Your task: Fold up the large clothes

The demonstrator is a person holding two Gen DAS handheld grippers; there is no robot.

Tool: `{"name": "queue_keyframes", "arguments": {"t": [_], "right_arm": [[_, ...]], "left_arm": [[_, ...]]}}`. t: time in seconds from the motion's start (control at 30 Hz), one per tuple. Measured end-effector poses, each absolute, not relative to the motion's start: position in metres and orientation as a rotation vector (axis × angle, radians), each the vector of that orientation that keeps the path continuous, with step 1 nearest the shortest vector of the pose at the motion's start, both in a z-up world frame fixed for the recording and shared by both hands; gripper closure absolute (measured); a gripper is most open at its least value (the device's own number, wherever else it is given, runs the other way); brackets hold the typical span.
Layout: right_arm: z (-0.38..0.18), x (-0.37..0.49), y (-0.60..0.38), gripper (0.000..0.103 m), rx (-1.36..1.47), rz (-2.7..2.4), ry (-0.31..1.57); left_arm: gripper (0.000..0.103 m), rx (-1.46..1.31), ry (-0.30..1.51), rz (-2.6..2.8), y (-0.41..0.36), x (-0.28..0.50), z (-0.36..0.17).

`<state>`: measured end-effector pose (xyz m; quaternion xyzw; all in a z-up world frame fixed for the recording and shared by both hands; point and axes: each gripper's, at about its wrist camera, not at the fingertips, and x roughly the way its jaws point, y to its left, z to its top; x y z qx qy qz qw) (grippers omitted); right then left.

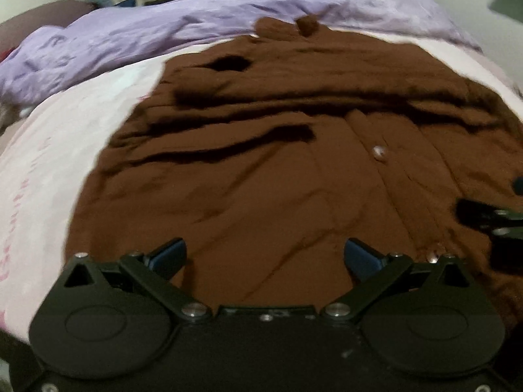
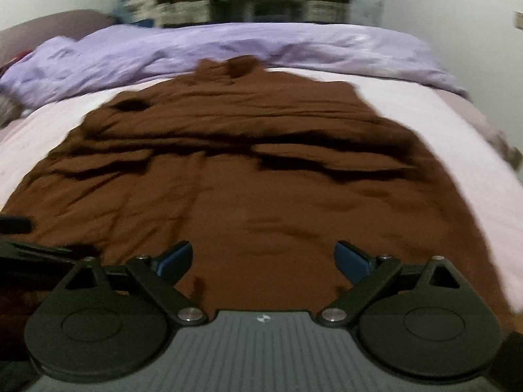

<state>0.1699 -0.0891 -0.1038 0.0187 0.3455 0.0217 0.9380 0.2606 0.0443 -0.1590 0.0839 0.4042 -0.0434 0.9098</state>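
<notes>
Left wrist view shows the large rust-brown button-front garment spread flat over the pale pink bed sheet, its collar at the far edge against the crumpled lilac duvet; dark creases cross its upper half; the left gripper hangs released above the near hem. Only this view shows the silvery buttons; the right wrist view shows the garment's right edge and the right gripper, likewise spread wide, holding nothing.

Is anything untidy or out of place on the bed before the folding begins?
The brown shirt is not smooth: deep creases run across its middle. Its collar end touches the bunched purple duvet at the far side. Both hand-held grippers, left and right, are open above the hem.
</notes>
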Motion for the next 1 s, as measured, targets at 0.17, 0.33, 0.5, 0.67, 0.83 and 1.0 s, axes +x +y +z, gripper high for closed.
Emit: {"name": "queue_keyframes", "arguments": {"t": [0.17, 0.33, 0.5, 0.67, 0.83, 1.0], "right_arm": [[-0.106, 0.203, -0.090, 0.001, 0.080, 0.036, 0.666], [-0.124, 0.240, -0.105, 0.001, 0.014, -0.076, 0.715], [-0.131, 0.230, -0.166, 0.000, 0.127, -0.101, 0.692], [-0.135, 0.218, -0.213, 0.000, 0.133, -0.272, 0.697], [-0.101, 0.225, -0.218, 0.013, 0.187, -0.265, 0.625], [-0.074, 0.288, -0.207, 0.013, 0.190, -0.206, 0.557]], "left_arm": [[0.000, 0.171, 0.776, -0.052, 0.048, 0.299, -0.156], [0.000, 0.172, 0.767, 0.035, 0.064, 0.345, -0.166], [0.000, 0.083, 0.763, 0.011, 0.100, 0.345, -0.168], [0.000, 0.146, 0.753, 0.131, 0.130, 0.339, -0.163], [0.000, 0.061, 0.694, 0.147, 0.147, 0.349, -0.131], [0.000, 0.056, 0.607, 0.111, 0.125, 0.402, -0.113]]}}
